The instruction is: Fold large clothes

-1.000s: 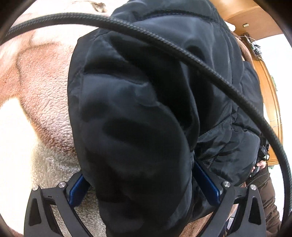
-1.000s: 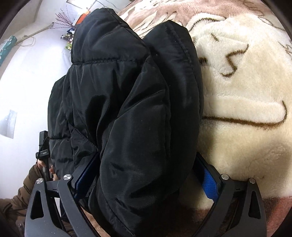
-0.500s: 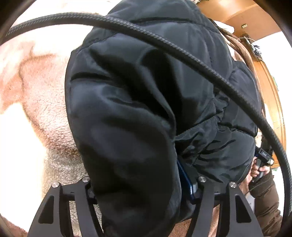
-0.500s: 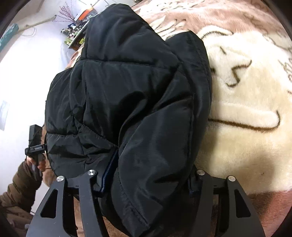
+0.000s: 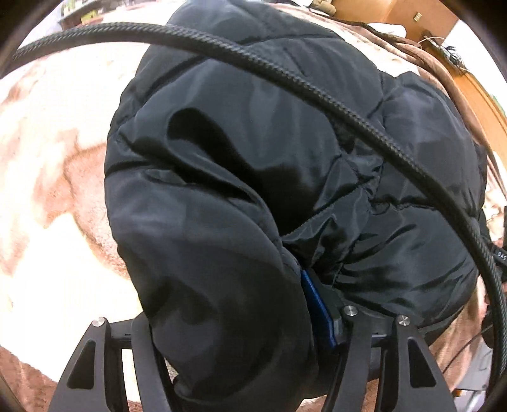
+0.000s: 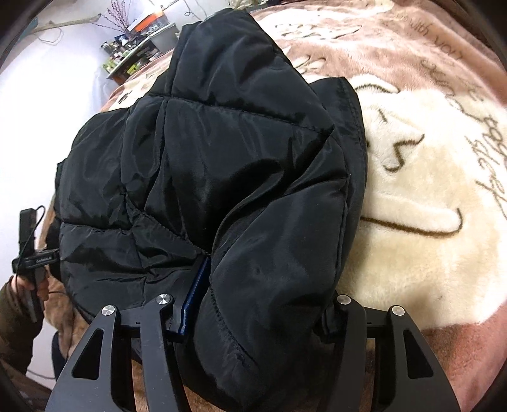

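Note:
A black padded jacket [image 5: 253, 158] lies bunched on a fluffy pink and cream blanket [image 5: 57, 190]. My left gripper [image 5: 228, 310] is shut on a thick fold of its near edge; only the right blue pad [image 5: 312, 298] shows, and the cloth hides the other. In the right wrist view the same jacket [image 6: 221, 158] fills the centre. My right gripper [image 6: 266, 298] is clamped on another thick fold and its jaws are closing tighter, with the left blue pad [image 6: 198, 282] pressed into the fabric. Both held folds are raised off the blanket [image 6: 412, 190].
A black braided cable [image 5: 317, 85] arcs across the left wrist view. Wooden furniture [image 5: 412, 19] stands beyond the bed at upper right. A person's hand [image 6: 28, 279] grips the other gripper's handle at far left. A cluttered shelf [image 6: 136, 54] stands by the white wall.
Both grippers went from wide open around the jacket's edge to clamped on it. Both have since lifted and tilted, so more of the room beyond the bed shows.

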The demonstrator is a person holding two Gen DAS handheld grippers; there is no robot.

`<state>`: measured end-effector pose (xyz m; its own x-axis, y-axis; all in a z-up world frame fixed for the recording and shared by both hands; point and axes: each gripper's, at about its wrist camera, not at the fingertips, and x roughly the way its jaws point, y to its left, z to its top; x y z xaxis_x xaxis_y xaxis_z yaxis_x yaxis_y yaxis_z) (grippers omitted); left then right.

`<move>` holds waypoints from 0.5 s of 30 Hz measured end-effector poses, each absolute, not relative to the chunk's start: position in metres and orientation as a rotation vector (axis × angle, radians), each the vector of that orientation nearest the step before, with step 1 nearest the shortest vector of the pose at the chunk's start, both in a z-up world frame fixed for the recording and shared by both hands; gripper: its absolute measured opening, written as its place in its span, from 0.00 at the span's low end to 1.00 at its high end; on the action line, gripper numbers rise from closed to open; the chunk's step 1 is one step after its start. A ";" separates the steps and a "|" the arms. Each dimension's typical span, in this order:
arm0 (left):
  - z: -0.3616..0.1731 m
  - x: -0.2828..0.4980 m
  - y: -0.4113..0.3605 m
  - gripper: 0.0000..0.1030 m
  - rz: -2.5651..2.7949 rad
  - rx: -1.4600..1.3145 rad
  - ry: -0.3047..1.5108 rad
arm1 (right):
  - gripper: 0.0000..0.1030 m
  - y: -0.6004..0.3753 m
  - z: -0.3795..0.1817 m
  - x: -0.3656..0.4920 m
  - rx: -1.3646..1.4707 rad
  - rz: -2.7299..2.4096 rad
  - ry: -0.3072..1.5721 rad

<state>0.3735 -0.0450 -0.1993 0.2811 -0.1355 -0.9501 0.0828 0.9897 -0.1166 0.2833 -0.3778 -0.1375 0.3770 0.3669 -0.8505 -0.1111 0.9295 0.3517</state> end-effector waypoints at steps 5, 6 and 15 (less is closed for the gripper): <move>-0.191 0.361 -0.074 0.49 -0.125 0.014 1.217 | 0.50 -0.357 -0.129 0.271 0.203 0.257 1.123; -0.189 0.357 -0.080 0.45 -0.125 0.027 1.199 | 0.48 -0.350 -0.126 0.271 0.178 0.244 1.119; -0.178 0.323 -0.098 0.37 -0.101 0.081 1.127 | 0.37 -0.311 -0.103 0.255 0.063 0.164 1.040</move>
